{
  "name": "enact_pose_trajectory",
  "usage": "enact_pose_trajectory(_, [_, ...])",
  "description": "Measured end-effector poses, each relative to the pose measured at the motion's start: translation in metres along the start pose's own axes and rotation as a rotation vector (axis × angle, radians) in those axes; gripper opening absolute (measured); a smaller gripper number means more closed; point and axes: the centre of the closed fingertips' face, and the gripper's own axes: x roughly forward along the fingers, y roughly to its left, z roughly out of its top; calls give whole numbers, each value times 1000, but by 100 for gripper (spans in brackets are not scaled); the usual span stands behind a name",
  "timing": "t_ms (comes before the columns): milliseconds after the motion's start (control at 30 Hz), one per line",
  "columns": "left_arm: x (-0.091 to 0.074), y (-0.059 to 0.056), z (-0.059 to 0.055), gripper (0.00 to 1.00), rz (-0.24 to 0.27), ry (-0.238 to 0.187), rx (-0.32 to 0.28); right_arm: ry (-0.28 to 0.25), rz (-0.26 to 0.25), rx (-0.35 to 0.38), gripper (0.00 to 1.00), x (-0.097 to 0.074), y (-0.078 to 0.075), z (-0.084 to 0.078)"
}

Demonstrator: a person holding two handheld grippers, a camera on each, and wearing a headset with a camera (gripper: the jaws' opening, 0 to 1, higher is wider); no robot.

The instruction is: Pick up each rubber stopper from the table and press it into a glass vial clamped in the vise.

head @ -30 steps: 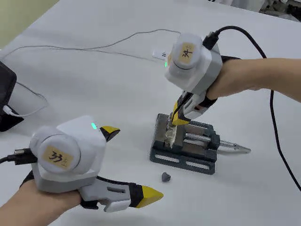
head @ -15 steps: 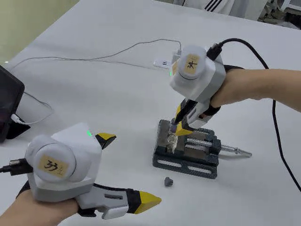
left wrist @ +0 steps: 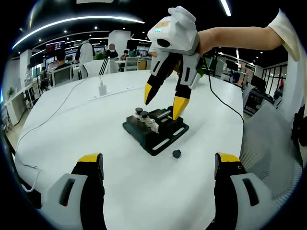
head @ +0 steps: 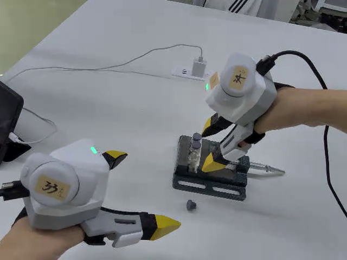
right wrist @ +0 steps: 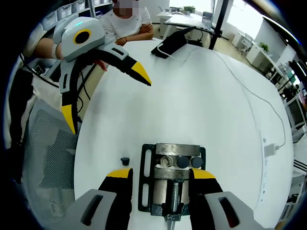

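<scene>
A dark vise (head: 212, 181) stands on the white table and clamps glass vials. One vial (head: 194, 154) carries a grey stopper (head: 196, 139). My right gripper (head: 210, 144) hovers open just above the vise, one jaw on each side of it. In the right gripper view the vise (right wrist: 149, 189) holds three vials; two stoppers (right wrist: 182, 162) cap the middle and right ones, and the left vial (right wrist: 168, 161) looks uncapped. A loose stopper (head: 191, 205) lies in front of the vise. My left gripper (head: 140, 190) is open and empty, low at the near left.
A white charger (head: 199, 69) with its cable lies at the back. A dark device (head: 8, 124) sits at the left edge. The vise handle (head: 267, 169) sticks out to the right. The right gripper's black cable (head: 325, 141) trails off right.
My right gripper has opened and lifted back from the vial, leaving a stopper in its mouth. The left gripper has hardly moved; the head camera shifted.
</scene>
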Motion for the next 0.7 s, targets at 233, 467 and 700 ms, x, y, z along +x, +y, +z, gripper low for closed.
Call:
enact_pose_trajectory(233, [-1, 0, 2, 96, -3, -3, 8, -22, -6, 24, 43, -4, 14, -5])
enact_pose_trajectory(467, [-3, -1, 1, 96, -4, -4, 13, -42, -1, 40, 40, -5, 27, -4])
enact_pose_trajectory(700, [-5, -2, -1, 95, -1, -7, 8, -54, 52, 21, 35, -1, 51, 5])
